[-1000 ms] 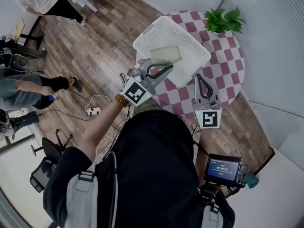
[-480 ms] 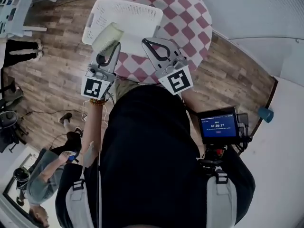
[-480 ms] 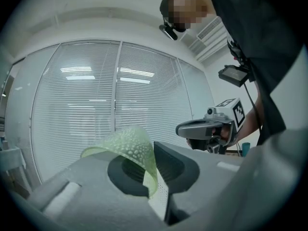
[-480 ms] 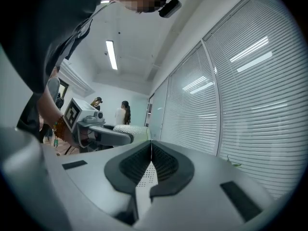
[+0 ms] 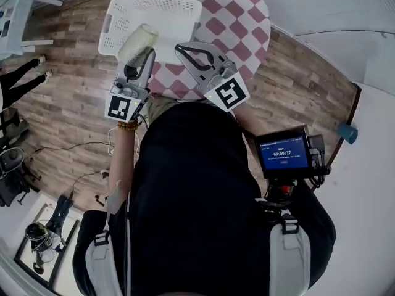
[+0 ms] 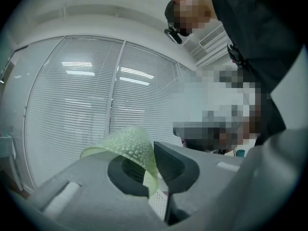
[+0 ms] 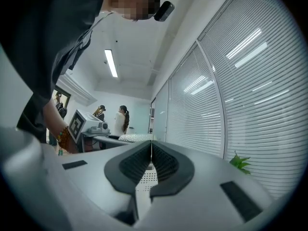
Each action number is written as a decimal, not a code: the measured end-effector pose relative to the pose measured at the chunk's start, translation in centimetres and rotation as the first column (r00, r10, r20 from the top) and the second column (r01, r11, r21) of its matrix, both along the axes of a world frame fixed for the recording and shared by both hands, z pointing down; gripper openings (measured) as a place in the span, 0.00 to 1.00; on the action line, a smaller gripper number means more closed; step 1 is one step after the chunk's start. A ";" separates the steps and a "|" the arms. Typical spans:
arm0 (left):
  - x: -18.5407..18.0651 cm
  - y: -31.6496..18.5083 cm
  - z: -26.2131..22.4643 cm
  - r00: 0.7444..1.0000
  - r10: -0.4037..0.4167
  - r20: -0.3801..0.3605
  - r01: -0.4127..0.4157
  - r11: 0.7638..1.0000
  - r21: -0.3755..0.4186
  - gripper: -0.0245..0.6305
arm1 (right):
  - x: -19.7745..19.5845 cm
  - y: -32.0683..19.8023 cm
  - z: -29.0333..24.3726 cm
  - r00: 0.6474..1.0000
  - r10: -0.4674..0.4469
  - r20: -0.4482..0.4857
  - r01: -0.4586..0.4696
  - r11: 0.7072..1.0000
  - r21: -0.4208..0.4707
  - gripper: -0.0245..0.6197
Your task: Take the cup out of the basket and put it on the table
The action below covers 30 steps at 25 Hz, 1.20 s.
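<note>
The left hand-held gripper (image 5: 148,55) is clamped on the wall of the pale green cup (image 5: 137,41), which is held tilted over the near side of the white basket (image 5: 176,14). The right hand-held gripper (image 5: 180,47) is closed on nothing, just beside the basket, above the checkered surface (image 5: 231,14).
</note>
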<state>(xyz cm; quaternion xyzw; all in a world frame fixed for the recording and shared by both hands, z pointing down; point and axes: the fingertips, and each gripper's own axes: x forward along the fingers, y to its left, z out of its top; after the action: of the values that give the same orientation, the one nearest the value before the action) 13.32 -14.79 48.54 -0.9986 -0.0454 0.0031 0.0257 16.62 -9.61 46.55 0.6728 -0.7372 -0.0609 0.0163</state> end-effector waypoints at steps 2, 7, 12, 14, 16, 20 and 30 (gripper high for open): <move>0.1 0.3 0.4 1.000 0.009 -0.003 -0.009 1.000 -0.011 0.09 | 0.0 0.1 0.4 1.000 -0.009 0.006 0.009 1.000 0.005 0.05; 0.3 0.4 1.8 1.000 0.015 0.014 -0.014 0.999 -0.034 0.09 | 0.1 0.0 1.5 0.999 -0.018 0.037 0.017 1.000 0.019 0.05; 0.5 0.5 3.1 0.999 0.015 0.037 -0.013 0.999 -0.049 0.09 | 0.3 0.1 3.0 0.999 -0.022 0.034 0.022 1.000 0.001 0.05; 0.4 0.5 3.7 0.999 0.018 0.046 -0.016 0.998 -0.054 0.09 | 0.3 0.1 3.7 0.999 -0.018 0.033 0.019 1.000 -0.011 0.05; 0.3 0.6 4.2 0.998 0.020 0.053 -0.017 0.998 -0.060 0.09 | 0.2 0.1 4.4 1.000 -0.022 0.013 0.023 0.999 -0.028 0.05; 0.3 1.1 5.1 0.997 0.030 0.068 -0.026 0.998 -0.063 0.08 | 0.4 0.2 4.9 0.999 -0.001 0.047 0.002 1.000 -0.028 0.05; 0.6 1.7 6.0 0.995 0.041 0.093 -0.034 0.997 -0.073 0.09 | 0.9 0.4 6.8 0.999 0.022 0.046 -0.017 0.994 -0.104 0.05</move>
<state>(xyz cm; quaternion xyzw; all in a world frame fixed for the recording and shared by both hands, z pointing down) 13.95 -13.11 54.57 -0.9969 -0.0650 -0.0418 -0.0122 17.47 -9.16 53.32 0.6794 -0.7329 -0.0065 0.0345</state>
